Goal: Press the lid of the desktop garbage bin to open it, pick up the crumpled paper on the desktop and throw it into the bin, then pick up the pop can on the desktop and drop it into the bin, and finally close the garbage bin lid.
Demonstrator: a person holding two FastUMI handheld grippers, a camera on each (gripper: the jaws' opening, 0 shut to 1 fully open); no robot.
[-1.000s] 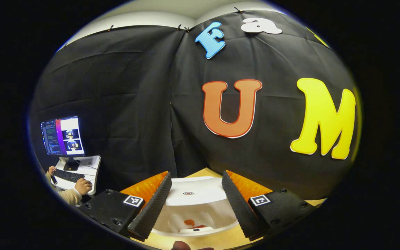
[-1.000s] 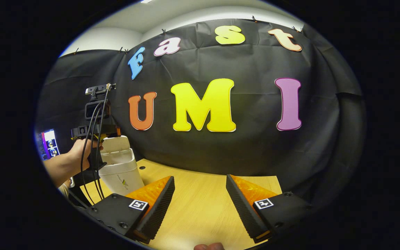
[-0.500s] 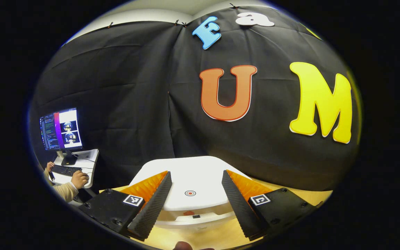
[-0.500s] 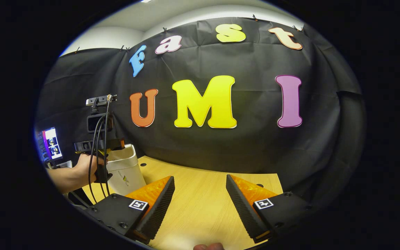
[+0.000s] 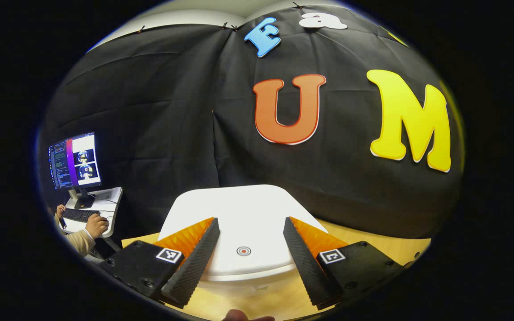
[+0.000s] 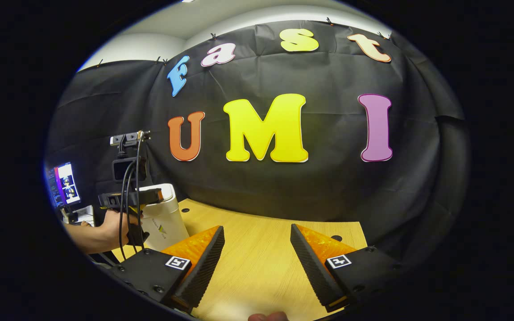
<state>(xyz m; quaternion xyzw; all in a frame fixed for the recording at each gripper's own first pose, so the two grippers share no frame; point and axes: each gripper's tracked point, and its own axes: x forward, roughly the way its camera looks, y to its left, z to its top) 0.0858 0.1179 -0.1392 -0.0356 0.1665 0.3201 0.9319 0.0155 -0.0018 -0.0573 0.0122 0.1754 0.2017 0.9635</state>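
In the left gripper view the white lid (image 5: 243, 214) of the garbage bin lies flat and closed, with a small red target mark (image 5: 243, 251) near its front edge. My left gripper (image 5: 249, 261) is open, its fingers straddling the lid's front from just above. In the right gripper view the white bin (image 6: 165, 218) stands at the table's left, lid down, and the left gripper (image 6: 130, 198) rests over it, held by a hand (image 6: 114, 223). My right gripper (image 6: 257, 267) hovers open over the bare wooden table (image 6: 257, 240), holding nothing.
A monitor (image 5: 75, 160) and keyboard (image 5: 80, 215) sit on a side stand at the far left, with a person's hand (image 5: 94, 225) on the keyboard. Black cloth wall runs close behind the bin and the table's far edge.
The bin lid has swung down from open to closed as my left gripper lowered with it; the red and white contents inside are now covered. The right gripper has barely moved.
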